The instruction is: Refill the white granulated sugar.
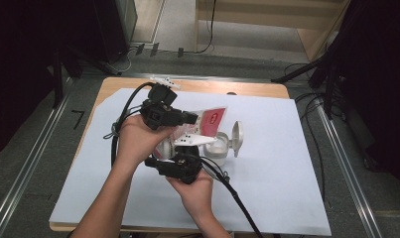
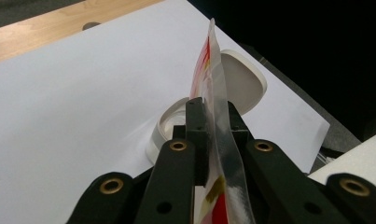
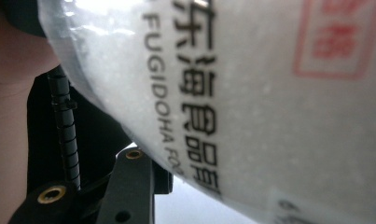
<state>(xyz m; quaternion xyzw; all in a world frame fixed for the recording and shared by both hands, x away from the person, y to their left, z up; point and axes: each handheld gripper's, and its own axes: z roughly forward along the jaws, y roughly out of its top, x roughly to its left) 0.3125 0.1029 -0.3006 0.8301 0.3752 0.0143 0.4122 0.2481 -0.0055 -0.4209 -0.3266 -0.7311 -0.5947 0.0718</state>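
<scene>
You are working in a lab-style recording bay, not a home. A small wooden table [image 1: 267, 89] covered with a white sheet [image 1: 267, 163] stands on grey carpet [image 1: 33, 163]. Metal floor rails [image 1: 29, 148] run along its left and right sides. Dark curtains [image 1: 19, 59] flank it, and cables [image 1: 207, 29] trail across the far floor.

Left gripper [image 1: 193, 118] and right gripper [image 1: 186, 154] raised together, jaws clamped.
</scene>
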